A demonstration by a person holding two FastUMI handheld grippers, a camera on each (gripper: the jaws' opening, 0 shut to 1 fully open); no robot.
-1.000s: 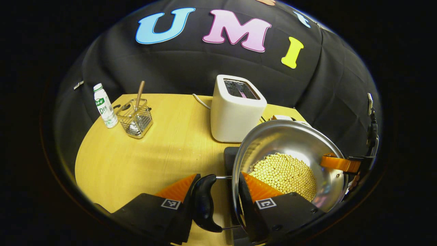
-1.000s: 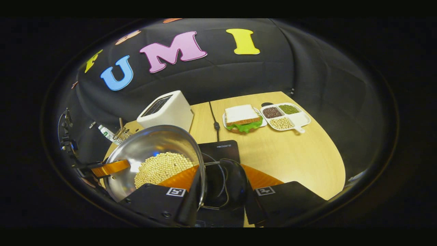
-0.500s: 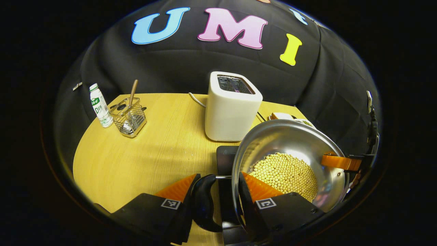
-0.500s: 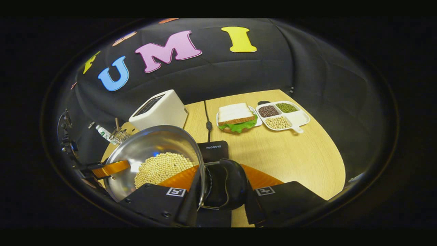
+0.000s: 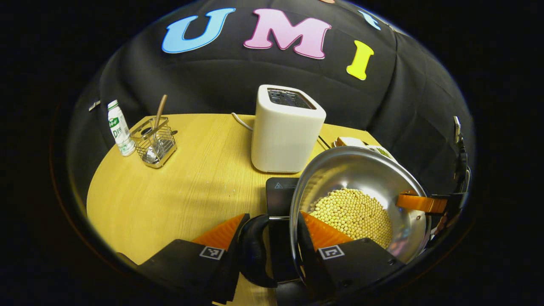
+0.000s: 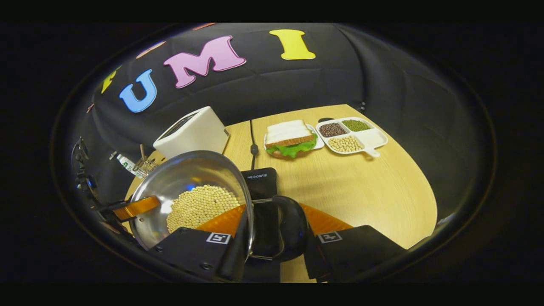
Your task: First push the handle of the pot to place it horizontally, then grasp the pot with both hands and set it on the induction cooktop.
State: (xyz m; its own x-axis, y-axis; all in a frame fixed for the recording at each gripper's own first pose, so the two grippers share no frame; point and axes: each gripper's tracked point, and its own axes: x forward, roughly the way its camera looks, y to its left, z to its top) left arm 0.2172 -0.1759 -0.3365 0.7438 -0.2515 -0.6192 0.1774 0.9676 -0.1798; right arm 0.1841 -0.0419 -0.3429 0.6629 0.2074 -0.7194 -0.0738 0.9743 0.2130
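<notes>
A steel pot (image 5: 361,170) with yellow beans (image 5: 352,212) in it hangs between both grippers. My left gripper (image 5: 272,238) is shut on it: one finger lies inside the rim, the other outside the black side handle (image 5: 253,250). My right gripper (image 6: 272,229) clamps the opposite rim and black handle (image 6: 289,229) the same way, and its far finger (image 5: 420,203) shows across the pot. The black induction cooktop (image 5: 280,189) lies under the pot's left side, and it shows as the cooktop (image 6: 261,182) behind the right handle. Whether the pot touches it is hidden.
A white toaster (image 5: 287,127) stands just behind the cooktop, its cord (image 6: 253,144) running back. A wire basket (image 5: 154,142) and a bottle (image 5: 119,127) sit far left. A sandwich plate (image 6: 291,138) and a divided bean tray (image 6: 352,136) sit at the back right on the wooden table (image 6: 361,191).
Both grippers have carried the pot toward me, away from the toaster. More of the cooktop now shows behind the two handles. The grips have not changed.
</notes>
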